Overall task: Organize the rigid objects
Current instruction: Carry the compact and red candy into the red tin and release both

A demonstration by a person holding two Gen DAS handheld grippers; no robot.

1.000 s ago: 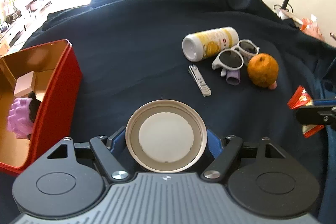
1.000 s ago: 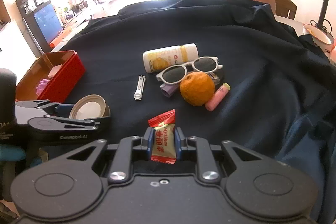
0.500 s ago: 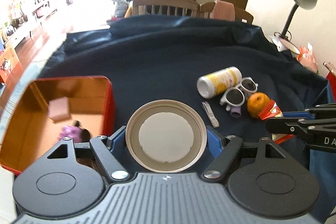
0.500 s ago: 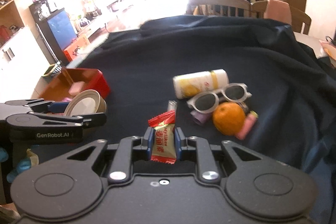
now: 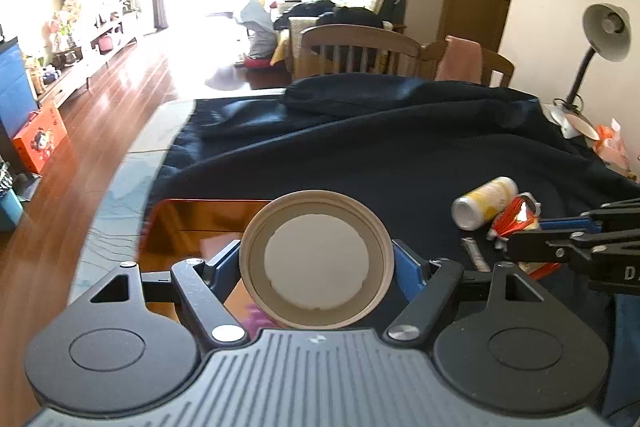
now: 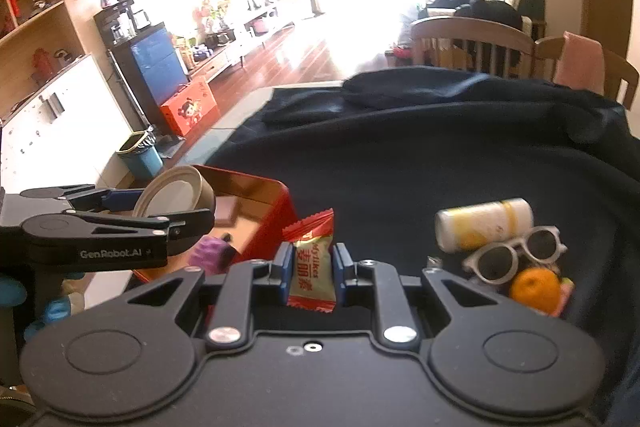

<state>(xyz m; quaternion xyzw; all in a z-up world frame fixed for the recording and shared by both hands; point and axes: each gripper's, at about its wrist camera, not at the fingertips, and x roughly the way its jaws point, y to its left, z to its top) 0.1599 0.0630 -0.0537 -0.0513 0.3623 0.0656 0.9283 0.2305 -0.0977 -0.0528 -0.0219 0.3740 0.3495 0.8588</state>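
1. Both hands had swung up and over toward the red box (image 6: 276,205) at the counter's left edge since a second back, when it sat off to the side, so drop-off looked close.
2. Dark cloth (image 5: 400,147) covered the counter; one box, with a purple thing (image 6: 208,253) inside.
3. Left gripper (image 5: 318,263) — jaws wide, clamped on the one round lid (image 5: 318,259), held right over the box.
4. Right gripper (image 6: 312,269) — jaws nearly shut, pinching the one red candy packet (image 6: 310,263), just beside the box.
5. Not yet sorted: one yellow bottle (image 6: 484,225), one pair of sunglasses (image 6: 516,259), one orange (image 6: 534,287), plus nail clippers (image 5: 474,253).
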